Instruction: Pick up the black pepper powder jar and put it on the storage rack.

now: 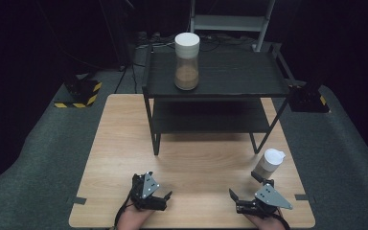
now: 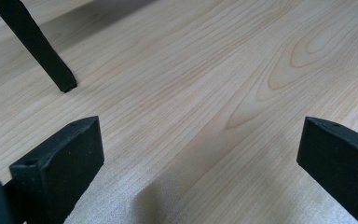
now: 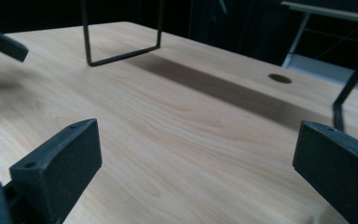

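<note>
Both tongs are held low at the near edge of the bench (image 1: 124, 143), empty. The left tongs (image 1: 160, 197) are spread wide, nothing between the jaws in the left gripper view but bare wood and one shelf leg (image 2: 37, 46). The right tongs (image 1: 249, 191) are spread too, aimed across the bench. The nearest thing is a small jar (image 1: 270, 163) with a white lid, stood upright on the bench just beyond the right tongs, near the right front leg of the black shelf (image 1: 215, 72). It is judged light, stiff, probably smooth and slippery, easily tipped. A hold is best taken across the body below the lid, jaws level. A taller jar (image 1: 187, 60), part filled with brown powder, is stood on the shelf's top, well apart; it is judged heavier.
</note>
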The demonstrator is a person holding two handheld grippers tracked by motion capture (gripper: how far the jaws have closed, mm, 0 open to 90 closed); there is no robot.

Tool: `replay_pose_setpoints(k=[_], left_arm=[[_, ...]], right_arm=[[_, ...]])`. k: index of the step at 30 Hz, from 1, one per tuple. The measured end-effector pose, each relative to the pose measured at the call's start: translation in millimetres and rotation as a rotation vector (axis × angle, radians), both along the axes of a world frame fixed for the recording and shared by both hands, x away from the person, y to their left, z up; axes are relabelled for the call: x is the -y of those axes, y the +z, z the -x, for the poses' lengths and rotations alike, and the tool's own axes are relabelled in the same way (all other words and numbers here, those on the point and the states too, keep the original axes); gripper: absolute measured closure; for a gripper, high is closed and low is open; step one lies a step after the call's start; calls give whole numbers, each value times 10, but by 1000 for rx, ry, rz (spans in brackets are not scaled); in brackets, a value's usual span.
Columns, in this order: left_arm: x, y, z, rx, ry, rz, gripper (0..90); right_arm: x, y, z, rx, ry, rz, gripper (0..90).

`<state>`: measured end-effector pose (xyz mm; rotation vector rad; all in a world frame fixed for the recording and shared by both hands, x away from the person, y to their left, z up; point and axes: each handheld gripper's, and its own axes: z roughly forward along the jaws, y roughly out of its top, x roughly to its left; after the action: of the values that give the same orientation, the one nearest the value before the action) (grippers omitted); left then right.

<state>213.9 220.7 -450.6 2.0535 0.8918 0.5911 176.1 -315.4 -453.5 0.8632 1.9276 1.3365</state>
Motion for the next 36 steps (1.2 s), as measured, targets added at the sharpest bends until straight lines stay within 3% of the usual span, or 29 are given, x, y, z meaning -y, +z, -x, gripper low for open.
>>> replay_pose_setpoints(k=[10, 24, 36], left_arm=[[-7, -3, 1, 1, -2, 3, 9], [-21, -4, -8, -1, -11, 7, 9], [-28, 1, -18, -6, -15, 8, 9]], right_arm=[[121, 56, 88, 38, -72, -40, 1], [301, 83, 128, 37, -194, -87, 0], [365, 56, 61, -6, -267, -81, 0]])
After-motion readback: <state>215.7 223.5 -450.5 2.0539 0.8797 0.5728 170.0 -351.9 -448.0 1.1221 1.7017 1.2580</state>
